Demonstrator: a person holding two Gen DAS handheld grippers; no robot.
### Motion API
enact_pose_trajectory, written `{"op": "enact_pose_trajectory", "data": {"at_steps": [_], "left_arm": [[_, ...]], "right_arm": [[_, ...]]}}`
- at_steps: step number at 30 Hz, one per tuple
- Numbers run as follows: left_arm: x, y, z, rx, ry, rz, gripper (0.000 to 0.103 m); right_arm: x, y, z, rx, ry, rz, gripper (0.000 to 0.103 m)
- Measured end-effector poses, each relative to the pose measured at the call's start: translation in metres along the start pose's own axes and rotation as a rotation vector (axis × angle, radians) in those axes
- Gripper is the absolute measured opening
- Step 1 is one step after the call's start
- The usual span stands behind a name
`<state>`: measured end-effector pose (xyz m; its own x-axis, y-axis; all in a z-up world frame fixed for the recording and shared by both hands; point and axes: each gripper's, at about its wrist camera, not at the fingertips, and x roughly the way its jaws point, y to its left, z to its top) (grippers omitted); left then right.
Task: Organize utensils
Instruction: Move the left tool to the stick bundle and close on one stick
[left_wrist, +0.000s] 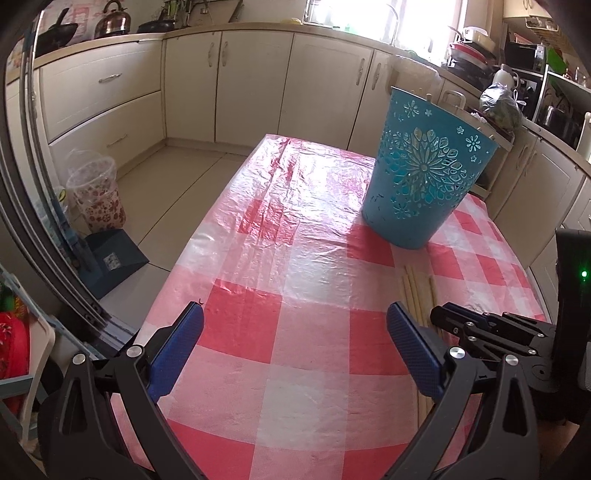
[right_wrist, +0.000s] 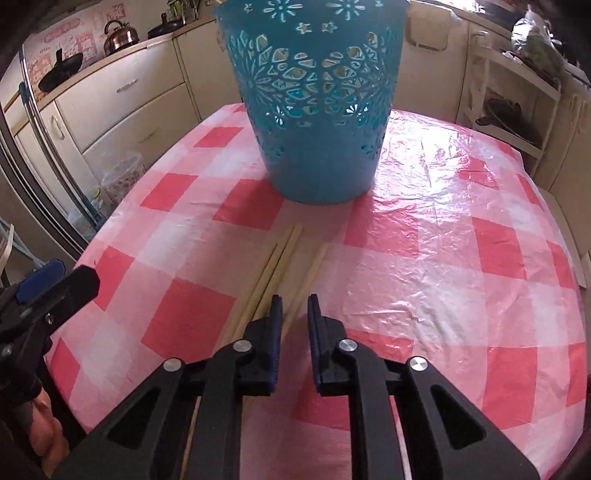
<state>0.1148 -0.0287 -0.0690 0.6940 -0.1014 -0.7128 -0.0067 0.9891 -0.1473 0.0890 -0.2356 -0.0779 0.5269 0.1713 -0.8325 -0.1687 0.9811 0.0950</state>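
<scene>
A teal cut-out plastic basket (left_wrist: 424, 177) stands upright on the red-and-white checked table (left_wrist: 295, 332); it also shows in the right wrist view (right_wrist: 317, 110). Several pale wooden chopsticks (right_wrist: 280, 258) lie flat in front of it, pointing at the basket; they also show in the left wrist view (left_wrist: 417, 291). My right gripper (right_wrist: 295, 306) sits low over their near ends, jaws a narrow gap apart, one chopstick running between them; I cannot tell if it is gripped. My left gripper (left_wrist: 295, 321) is wide open and empty, left of the chopsticks.
Cream kitchen cabinets (left_wrist: 192, 85) run behind the table. A patterned bin (left_wrist: 98, 195) and a blue dustpan (left_wrist: 114, 258) stand on the floor to the left. A shelf rack (right_wrist: 513, 99) with pans is at the right.
</scene>
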Motion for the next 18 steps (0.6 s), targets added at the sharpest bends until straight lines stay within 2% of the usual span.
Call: {"op": "enact_pose_trajectory", "data": {"at_steps": [5,11,18], "left_arm": [[0.015,-0.029,0.003,0.087,0.060,-0.002,0.095],[0.044,-0.068,0.002,0.211,0.126,0.036,0.095],[0.061,-0.085,0.005,0.253,0.160,0.076,0.095]], "right_arm": [[-0.007,-0.018,-0.003,-0.071,0.043,0.002,0.009],[-0.016,-0.055,-0.012,0.023,0.034,0.056,0.009],[-0.019,-0.064,-0.016,0.056,0.030,0.104,0.009]]}}
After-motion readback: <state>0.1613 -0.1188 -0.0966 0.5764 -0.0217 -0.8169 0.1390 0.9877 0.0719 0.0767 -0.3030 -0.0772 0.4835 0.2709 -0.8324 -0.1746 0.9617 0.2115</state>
